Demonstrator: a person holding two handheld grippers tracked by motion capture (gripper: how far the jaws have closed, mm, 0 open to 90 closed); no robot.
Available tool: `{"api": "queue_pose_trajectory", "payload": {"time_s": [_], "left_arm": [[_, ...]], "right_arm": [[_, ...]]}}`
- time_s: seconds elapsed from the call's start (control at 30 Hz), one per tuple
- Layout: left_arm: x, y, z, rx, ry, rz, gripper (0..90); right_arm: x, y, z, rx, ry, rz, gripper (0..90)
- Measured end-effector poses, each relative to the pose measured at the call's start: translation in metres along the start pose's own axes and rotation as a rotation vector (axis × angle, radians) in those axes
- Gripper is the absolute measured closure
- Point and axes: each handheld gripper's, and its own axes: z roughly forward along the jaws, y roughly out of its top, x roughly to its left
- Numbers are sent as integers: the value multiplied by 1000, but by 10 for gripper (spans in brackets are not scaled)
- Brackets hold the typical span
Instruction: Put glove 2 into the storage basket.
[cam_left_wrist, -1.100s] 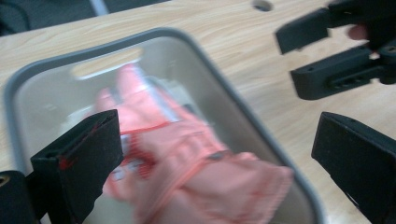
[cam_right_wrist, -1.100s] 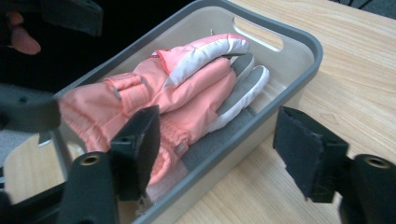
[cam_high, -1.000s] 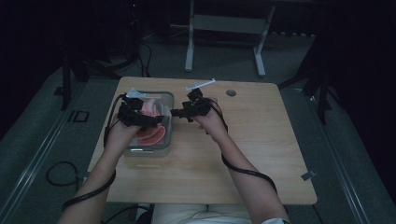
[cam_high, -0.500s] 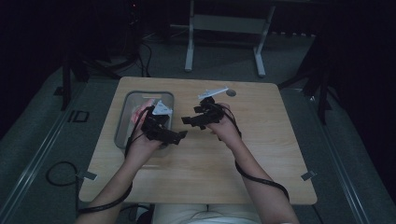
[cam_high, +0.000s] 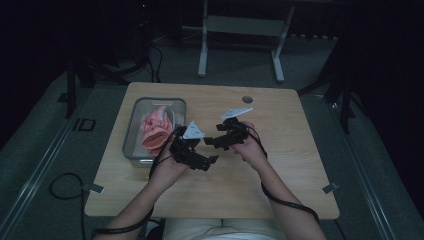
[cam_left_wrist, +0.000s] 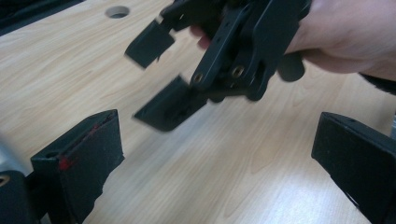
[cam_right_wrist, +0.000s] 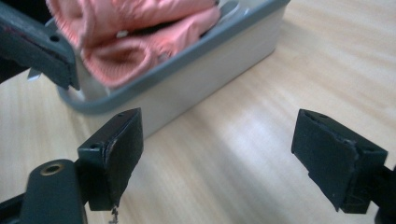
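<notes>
Garment: pink cloth (cam_high: 154, 129) bunched inside the grey bin (cam_high: 131, 150), at the table's (cam_high: 300, 165) left side; long axis runs front to back.
Left gripper (cam_high: 212, 161): jaws spread, nothing between them; just beside the bin, the nearer of the two.
Right gripper (cam_high: 209, 141): jaws have just been opening, now spread and empty; aimed toward the bin.
Bearing: cloth lies left of both grippers.

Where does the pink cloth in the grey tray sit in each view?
High view: pink cloth in the grey tray, left of both grippers.
Left gripper view: not in it.
Right gripper view: the cloth at top left.
Shared landmark: the light wooden table.
</notes>
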Motion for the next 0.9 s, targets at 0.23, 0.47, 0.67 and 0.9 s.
{"api": "queue_pose_trajectory", "payload": {"time_s": [0.23, 0.47, 0.67, 0.9], "left_arm": [[-12, -13, 20, 26, -14, 40, 16], [-21, -27, 36, 43, -79, 35, 16], [-25, -42, 47, 48, -94, 29, 16], [-29, -54, 55, 62, -116, 24, 16]], "right_arm": [[-1, -25, 3, 22, 12, -13, 167], [-2, -45, -3, 21, 0, -27, 163], [-8, -63, -10, 28, -48, -7, 161], [-8, -82, -12, 33, -66, -33, 155]]}}
